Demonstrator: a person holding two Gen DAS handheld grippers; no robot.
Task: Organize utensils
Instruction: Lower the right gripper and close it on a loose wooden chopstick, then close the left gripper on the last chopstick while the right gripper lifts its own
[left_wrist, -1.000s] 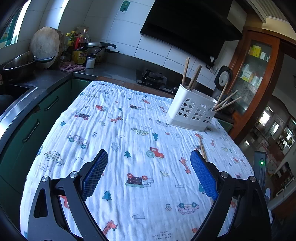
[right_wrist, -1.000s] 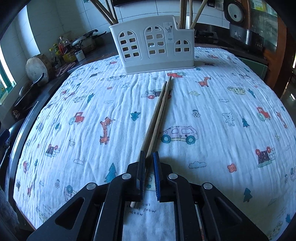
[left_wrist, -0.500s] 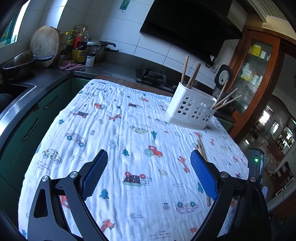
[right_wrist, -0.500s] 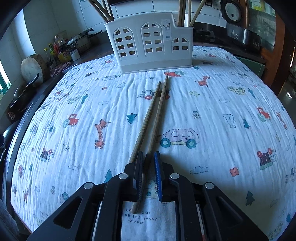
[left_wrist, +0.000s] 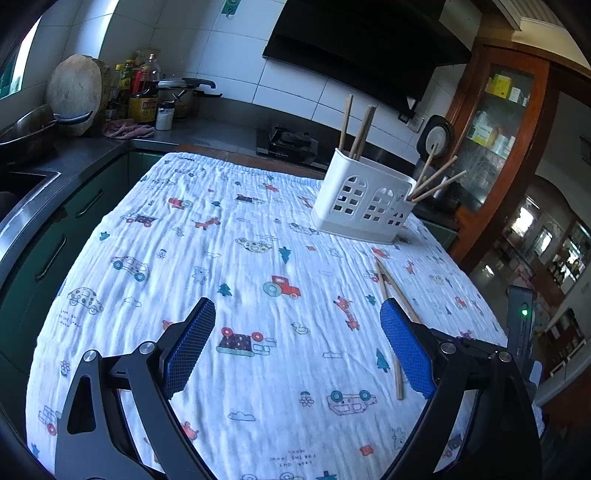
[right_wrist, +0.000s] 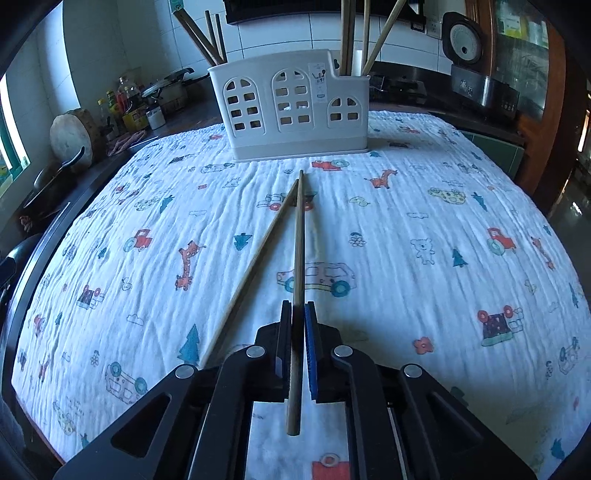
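Cartoon-print cloth (right_wrist: 406, 229) covers the bench: one white caddy (right_wrist: 291, 110), two loose chopsticks. Right tool (right_wrist: 297, 314) pinches one chopstick (right_wrist: 298, 240); the other chopstick (right_wrist: 255, 258) lies beside it. Left tool (left_wrist: 295, 347) gapes wide, empty.

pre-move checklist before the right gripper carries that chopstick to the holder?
1. Right gripper shut on one chopstick: ok.
2. Only one stick in the grip: ok; the second chopstick lies on the cloth to the left of the fingers, outside them.
3. Held chopstick free of the other: cannot tell; their far tips meet or overlap near the holder.
4. White utensil holder upright, straight ahead: ok.
5. Room in the holder: ok; the middle section looks empty, chopsticks stand only in the end ones.
6. Left gripper out of the way: ok; open, empty, over bare cloth.
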